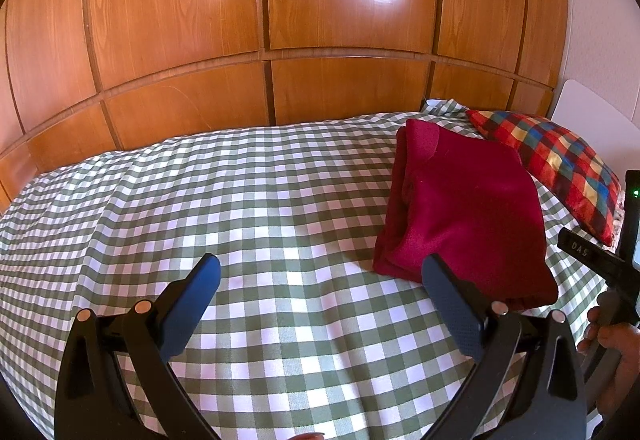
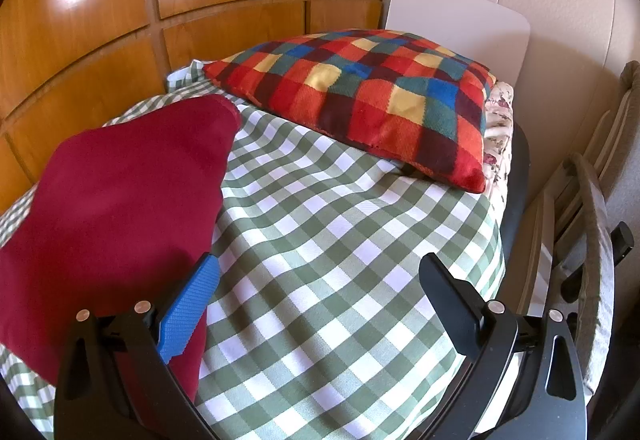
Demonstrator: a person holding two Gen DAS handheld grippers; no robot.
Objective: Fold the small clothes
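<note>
A dark red garment (image 1: 464,208) lies folded in a flat stack on the green-and-white checked bedspread (image 1: 248,208). My left gripper (image 1: 322,272) is open and empty, hovering over the bedspread just left of the garment's near edge. In the right wrist view the same red garment (image 2: 120,208) fills the left side. My right gripper (image 2: 316,272) is open and empty above the bedspread (image 2: 340,240), its left finger at the garment's right edge.
A multicoloured checked pillow (image 2: 368,96) lies at the head of the bed, also in the left wrist view (image 1: 556,168). Wooden wardrobe panels (image 1: 280,20) stand behind the bed. A white headboard (image 2: 460,20) and a chair (image 2: 592,240) stand to the right.
</note>
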